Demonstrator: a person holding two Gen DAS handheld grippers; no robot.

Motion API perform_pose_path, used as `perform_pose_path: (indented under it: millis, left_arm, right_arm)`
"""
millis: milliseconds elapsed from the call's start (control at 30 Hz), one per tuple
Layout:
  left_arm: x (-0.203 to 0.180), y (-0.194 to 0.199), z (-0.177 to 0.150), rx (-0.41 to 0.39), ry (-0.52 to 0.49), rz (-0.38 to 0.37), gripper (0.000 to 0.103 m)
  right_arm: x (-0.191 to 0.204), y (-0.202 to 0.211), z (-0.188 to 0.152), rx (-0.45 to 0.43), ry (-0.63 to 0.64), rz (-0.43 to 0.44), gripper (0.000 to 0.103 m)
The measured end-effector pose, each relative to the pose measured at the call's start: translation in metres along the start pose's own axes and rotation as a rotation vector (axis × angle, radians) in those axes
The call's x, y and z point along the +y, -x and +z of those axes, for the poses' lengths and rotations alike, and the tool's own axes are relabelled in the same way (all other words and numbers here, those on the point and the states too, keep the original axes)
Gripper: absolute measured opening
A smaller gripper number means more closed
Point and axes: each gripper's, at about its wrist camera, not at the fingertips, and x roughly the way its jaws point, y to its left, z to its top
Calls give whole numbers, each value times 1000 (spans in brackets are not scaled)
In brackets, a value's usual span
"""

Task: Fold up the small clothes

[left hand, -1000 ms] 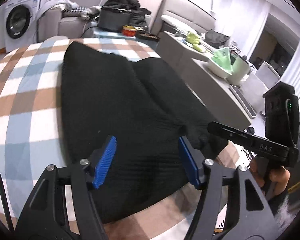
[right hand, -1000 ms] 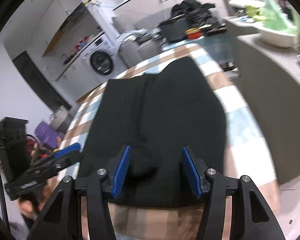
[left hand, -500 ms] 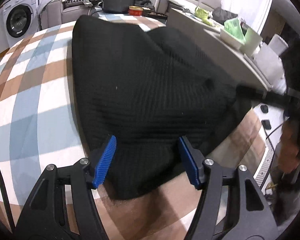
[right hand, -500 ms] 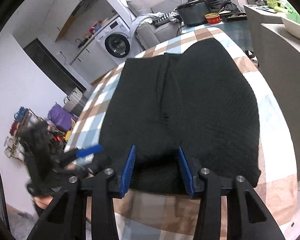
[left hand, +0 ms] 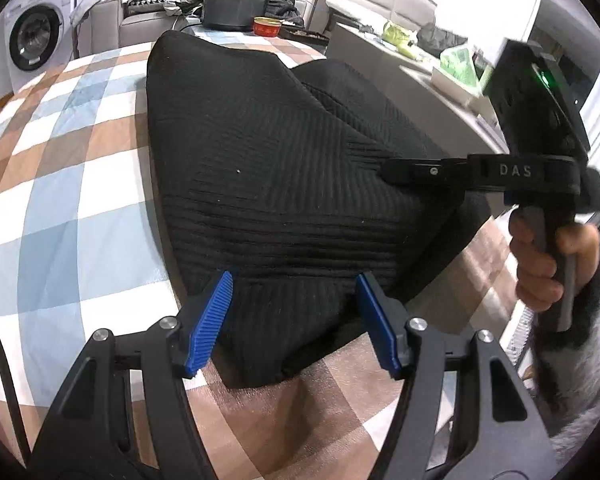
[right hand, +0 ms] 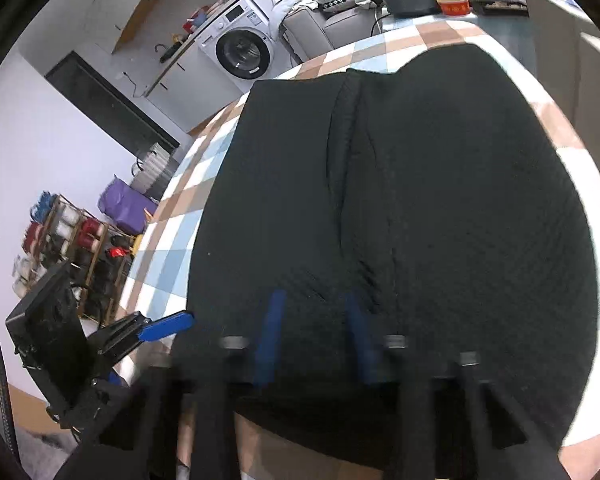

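A black ribbed garment (left hand: 284, 168) lies spread on a checked tablecloth (left hand: 60, 152); it also fills the right wrist view (right hand: 440, 208). My left gripper (left hand: 294, 312) is open over the garment's near corner, its blue pads (left hand: 210, 320) astride the hem. My right gripper (right hand: 314, 336) is open and blurred by motion, low over the garment's near edge. It also shows in the left wrist view (left hand: 404, 170), reaching over the cloth from the right. The left gripper shows at the lower left of the right wrist view (right hand: 164, 330).
A washing machine (left hand: 36, 36) stands at the back left. A black pot (left hand: 236, 6) and a red tin (left hand: 266, 26) sit past the table's far end. A grey counter (left hand: 440, 76) with green items runs along the right. A rack of items (right hand: 68, 248) stands on the floor.
Both grippers have come lower and nearer to the garment's near edge. The right gripper is moving fast and is blurred now. Both stay open.
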Motion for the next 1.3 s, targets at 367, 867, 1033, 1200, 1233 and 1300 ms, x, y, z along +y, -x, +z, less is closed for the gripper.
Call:
perform_pose_path:
  millis: [367,867,1033,1200,1233,1300]
  left_arm:
    - [19,26,9,-74,82,-2,61]
    - [12,-6,-4,30,50,36,62]
    - [16,-5,-3,26,60,35,61]
    - [18,-5,-4,25,66,31,61]
    - [18,-5,-4,25,67,31,61]
    - [19,-3,-3,22,68,31,61]
  right_arm:
    - [11,24,-26,15,84,-189,8]
    - [-34,4,15,-26,-97,116,47]
    - [-26,-3,22,-18,-58,90,47]
    - [-42,-17,26,19,-113,66,47]
    - [-42,-15,27,18,-106,70,44]
    - [-33,-14,27,24,-68,71,19]
